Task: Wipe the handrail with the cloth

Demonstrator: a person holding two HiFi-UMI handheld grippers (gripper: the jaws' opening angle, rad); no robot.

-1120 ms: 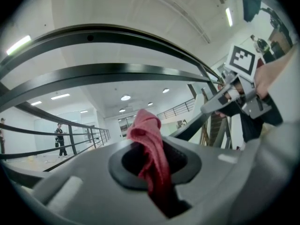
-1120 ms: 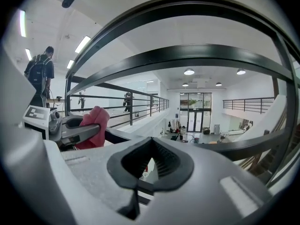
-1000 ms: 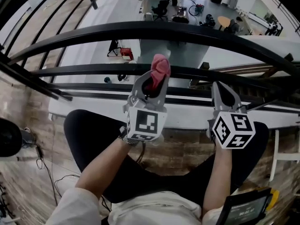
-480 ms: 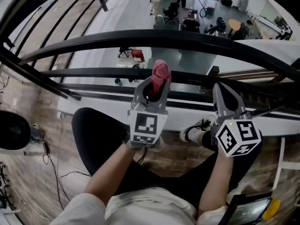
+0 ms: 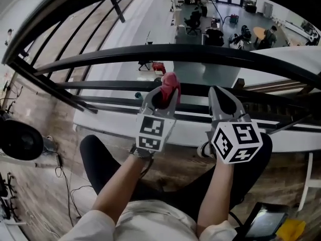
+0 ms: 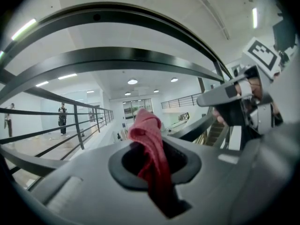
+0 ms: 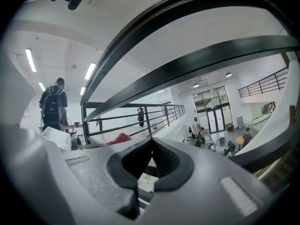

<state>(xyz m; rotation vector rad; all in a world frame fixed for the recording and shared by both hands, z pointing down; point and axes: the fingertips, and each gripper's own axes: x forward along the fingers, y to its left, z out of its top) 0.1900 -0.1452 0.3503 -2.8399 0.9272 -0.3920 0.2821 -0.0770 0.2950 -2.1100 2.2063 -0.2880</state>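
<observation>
A pink-red cloth (image 5: 170,82) sticks up out of my left gripper (image 5: 161,95), which is shut on it. In the head view the cloth sits just below the wide black handrail (image 5: 200,54) and overlaps a thinner black rail (image 5: 100,86); contact cannot be told. The left gripper view shows the cloth (image 6: 145,125) bunched between the jaws of the left gripper (image 6: 151,146), with the handrail (image 6: 117,60) arching above. My right gripper (image 5: 220,97) is shut and empty, close beside the left. From the right gripper (image 7: 151,143), the handrail (image 7: 211,55) runs overhead and the cloth (image 7: 119,138) peeks in at left.
Beyond the rails lies an open lower floor with desks, chairs and people (image 5: 215,31). A white ledge (image 5: 281,139) runs under the rails. A black round object (image 5: 20,139) and cables lie on the wooden floor at left. A tablet (image 5: 263,220) hangs at lower right.
My right gripper has moved left, closer to the left gripper. The left gripper still holds the cloth by the rails. The head view has tilted, so the rails sit lower in the frame.
</observation>
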